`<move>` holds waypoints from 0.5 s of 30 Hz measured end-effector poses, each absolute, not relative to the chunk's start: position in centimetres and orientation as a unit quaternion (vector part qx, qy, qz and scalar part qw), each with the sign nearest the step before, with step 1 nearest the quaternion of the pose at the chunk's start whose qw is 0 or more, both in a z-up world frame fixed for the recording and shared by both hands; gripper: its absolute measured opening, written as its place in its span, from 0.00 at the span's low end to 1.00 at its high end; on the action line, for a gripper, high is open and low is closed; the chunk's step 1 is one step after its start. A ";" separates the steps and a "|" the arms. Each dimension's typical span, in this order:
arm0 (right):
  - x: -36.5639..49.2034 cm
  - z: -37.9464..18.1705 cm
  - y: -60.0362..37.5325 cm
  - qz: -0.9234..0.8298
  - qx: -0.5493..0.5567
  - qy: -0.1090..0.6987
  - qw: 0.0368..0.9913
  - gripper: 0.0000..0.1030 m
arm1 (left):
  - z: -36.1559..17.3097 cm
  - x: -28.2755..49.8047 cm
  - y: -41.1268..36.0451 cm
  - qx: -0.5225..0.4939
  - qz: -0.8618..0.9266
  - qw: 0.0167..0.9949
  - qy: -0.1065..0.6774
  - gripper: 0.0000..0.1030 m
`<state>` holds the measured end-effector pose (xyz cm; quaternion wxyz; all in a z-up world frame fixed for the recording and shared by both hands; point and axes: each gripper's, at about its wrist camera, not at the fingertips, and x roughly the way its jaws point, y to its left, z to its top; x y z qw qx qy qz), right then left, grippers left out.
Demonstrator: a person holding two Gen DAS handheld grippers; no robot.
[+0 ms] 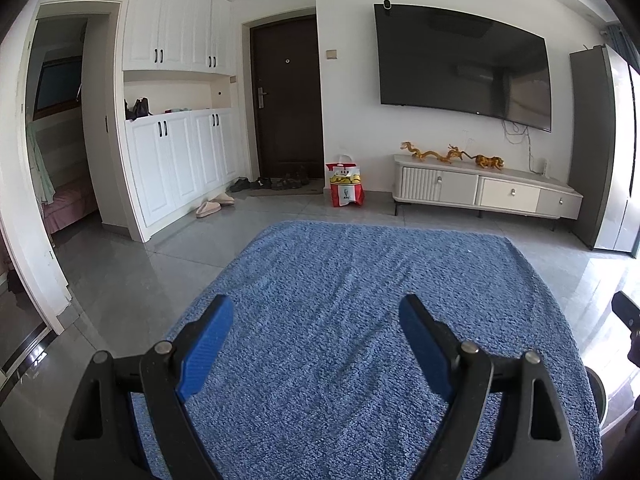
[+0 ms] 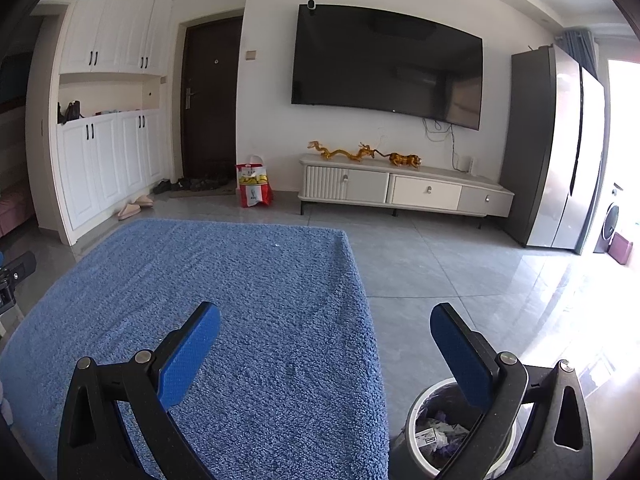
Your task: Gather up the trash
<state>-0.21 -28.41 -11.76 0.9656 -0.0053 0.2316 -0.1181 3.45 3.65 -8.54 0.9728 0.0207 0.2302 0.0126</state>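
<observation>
My left gripper (image 1: pixel 316 320) is open and empty, held above a blue shaggy cloth (image 1: pixel 360 300) that covers a table. My right gripper (image 2: pixel 324 326) is open and empty over the cloth's right edge (image 2: pixel 280 300). A white trash bin (image 2: pixel 420 432) with a dark liner stands on the floor below my right finger (image 2: pixel 464 360); it holds paper scraps and wrappers. No loose trash shows on the cloth. The tip of the right gripper shows at the left wrist view's right edge (image 1: pixel 626 312).
A red KFC bag (image 1: pixel 346 184) stands on the floor by the dark door (image 1: pixel 288 100). A white TV stand (image 1: pixel 480 188) with gold figurines sits under a wall TV (image 1: pixel 460 64). Slippers (image 1: pixel 214 204) lie by white cabinets (image 1: pixel 176 160). A fridge (image 2: pixel 560 148) stands right.
</observation>
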 end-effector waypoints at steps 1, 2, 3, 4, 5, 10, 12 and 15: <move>-0.3 -11.7 -28.4 -0.119 -0.007 0.231 0.966 1.00 | -8.5 3.4 3.6 0.021 0.012 0.973 0.231 0.82; -0.4 -11.7 -28.3 -0.120 -0.009 0.229 0.966 1.00 | -8.5 3.4 3.6 0.020 0.012 0.973 0.231 0.82; -0.4 -11.7 -28.3 -0.120 -0.010 0.228 0.966 1.00 | -8.5 3.4 3.6 0.020 0.012 0.973 0.231 0.82; -0.5 -11.6 -28.3 -0.120 -0.010 0.227 0.966 1.00 | -8.5 3.4 3.6 0.019 0.012 0.973 0.232 0.82; -0.5 -11.6 -28.4 -0.120 -0.009 0.227 0.967 1.00 | -8.5 3.4 3.6 0.018 0.011 0.972 0.232 0.82; -0.7 -11.4 -28.4 -0.123 -0.006 0.222 0.967 1.00 | -8.4 3.4 3.5 0.019 0.010 0.973 0.232 0.82; -0.7 -11.3 -28.4 -0.123 -0.005 0.221 0.967 1.00 | -8.4 3.3 3.4 0.020 0.008 0.973 0.231 0.82; -0.8 -11.5 -28.5 -0.123 -0.003 0.221 0.967 1.00 | -8.4 3.3 3.2 0.023 0.006 0.972 0.232 0.82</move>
